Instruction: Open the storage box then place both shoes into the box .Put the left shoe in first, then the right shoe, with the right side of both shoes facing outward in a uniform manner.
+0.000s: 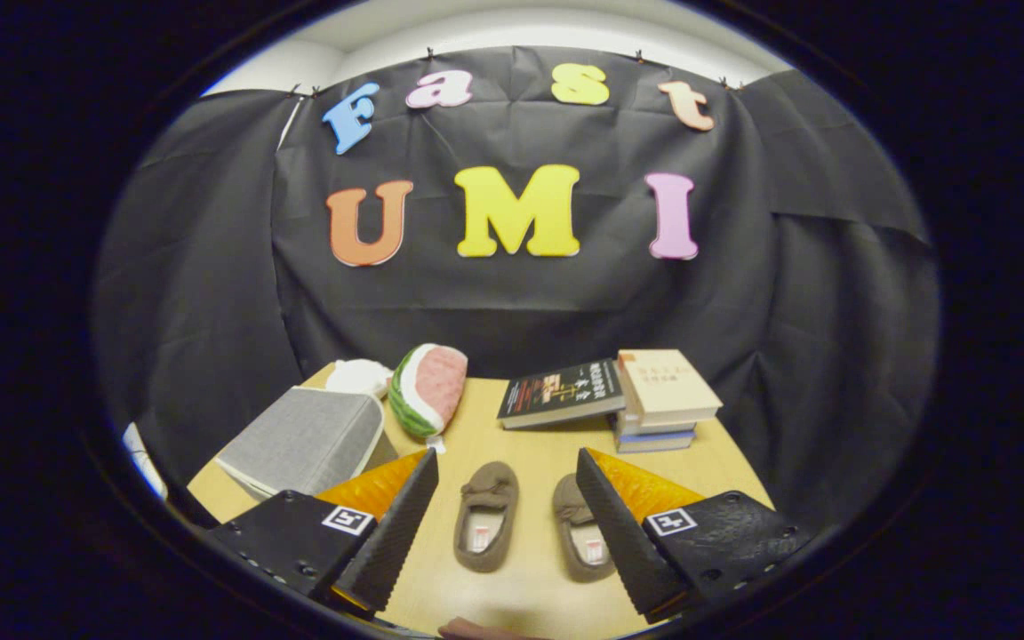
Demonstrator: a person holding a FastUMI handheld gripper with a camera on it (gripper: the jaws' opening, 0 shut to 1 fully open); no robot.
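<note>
On worktop: storage box closed | both shoes out, unplaced | hand-held gripper spread wide, empty | all steps pending

Both shoes lie between the open jaws; storage box apparently left.

A light wooden table carries everything. Two brown slippers lie side by side near its front, toes pointing away. Taking the slippers as landmark: behind them to the left lies a watermelon-slice plush, with a white soft thing beside it and a grey fabric storage box further left, closed. Behind the slippers to the right stands a stack of books, with a dark book propped against it
</note>
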